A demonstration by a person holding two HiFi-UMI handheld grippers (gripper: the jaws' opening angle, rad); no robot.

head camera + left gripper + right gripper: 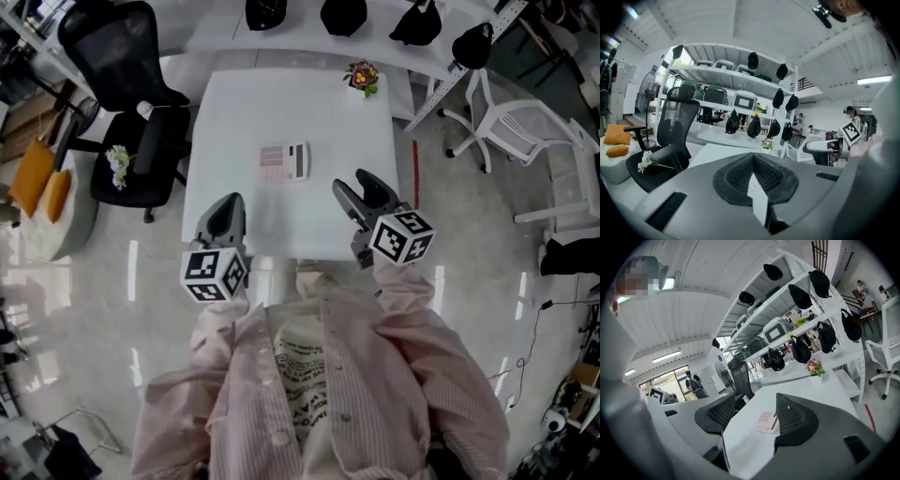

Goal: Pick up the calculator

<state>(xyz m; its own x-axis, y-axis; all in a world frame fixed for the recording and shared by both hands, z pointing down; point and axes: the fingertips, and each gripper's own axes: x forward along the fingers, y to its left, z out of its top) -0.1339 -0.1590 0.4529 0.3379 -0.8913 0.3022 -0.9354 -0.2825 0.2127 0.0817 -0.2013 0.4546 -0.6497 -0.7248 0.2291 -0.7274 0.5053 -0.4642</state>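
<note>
The flat, rectangular pink-and-white calculator lies face up about the middle of the square white desk. In the head view its long axis runs left to right, roughly parallel to the desk's near edge. The pink keypad is toward the left and the paler display end toward the right. Any print on it is too small to read. Nothing touches it.

The right gripper hangs over the near right part of the desk, just short of the calculator and to its right. Its two dark ribbed jaws stand well apart and hold nothing. In the right gripper view the calculator shows on the desk beyond the gap between the jaws, close to the right-hand jaw. The left gripper is over the near left part of the desk, farther from the calculator. In the left gripper view its jaws are pressed together at the tips with nothing between them.

Each gripper carries a cube with black-and-white square markers. The person wears a pink striped shirt whose printed text cannot be made out.

A small white pot of pink and yellow flowers stands near the desk's far right corner, well apart from the calculator. A black mesh office chair stands left of the desk, with a sprig of white flowers on its seat. Black caps hang along a white shelf rack beyond the desk.
</note>
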